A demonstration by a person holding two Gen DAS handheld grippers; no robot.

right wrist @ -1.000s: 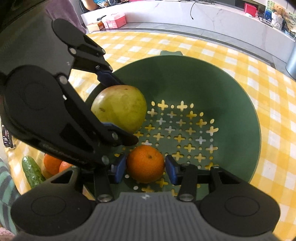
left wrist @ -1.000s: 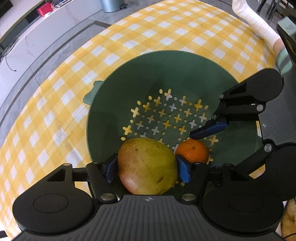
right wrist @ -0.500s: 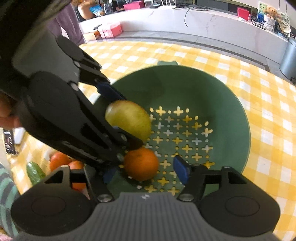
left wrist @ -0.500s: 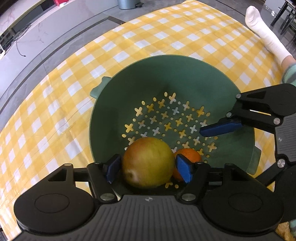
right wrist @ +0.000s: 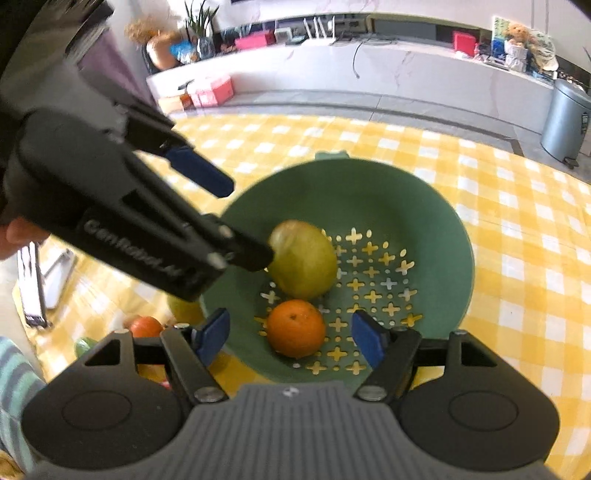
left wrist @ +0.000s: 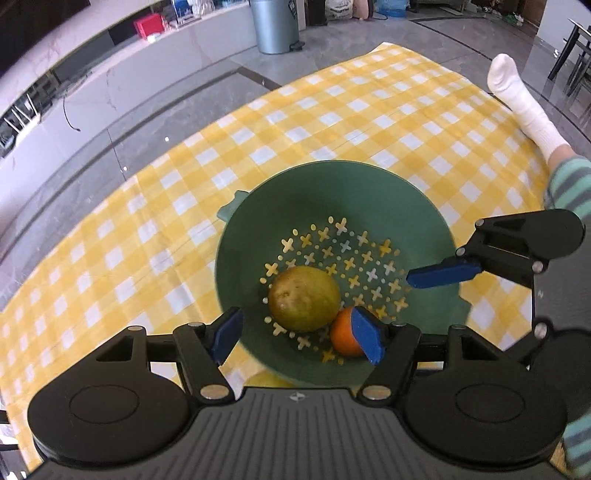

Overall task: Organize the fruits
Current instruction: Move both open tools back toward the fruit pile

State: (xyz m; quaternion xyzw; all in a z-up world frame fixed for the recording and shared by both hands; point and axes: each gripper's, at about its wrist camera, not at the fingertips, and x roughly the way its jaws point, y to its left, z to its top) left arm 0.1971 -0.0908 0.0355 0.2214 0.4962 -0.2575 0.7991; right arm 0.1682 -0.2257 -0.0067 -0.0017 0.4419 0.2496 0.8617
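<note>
A green colander bowl [left wrist: 332, 195] [right wrist: 369, 199] stands on the yellow checked cloth. In it a yellow-green mango [left wrist: 303, 299] [right wrist: 303, 258] lies next to an orange [left wrist: 341, 338] [right wrist: 295, 328], the two touching. My left gripper [left wrist: 297, 334] hangs open above the mango, holding nothing, and one pad hides part of the orange. My right gripper [right wrist: 290, 338] is above the orange with its jaws opening and both pads clear of the fruit. Each gripper shows in the other's view: the right one's blue finger [left wrist: 443, 277], the left one's finger [right wrist: 199, 171].
Outside the bowl, at the left of the right wrist view, lie another orange [right wrist: 146, 326], a yellow-green fruit [right wrist: 183, 310] and something green [right wrist: 85, 345]. A person's white-socked foot [left wrist: 517, 99] rests at the cloth's far right. A grey bin [left wrist: 273, 26] stands beyond.
Both grippers let go of their fruit and rose. The mango and the orange, held a second ago, now lie loose on the bowl's bottom, and the bowl looks smaller.
</note>
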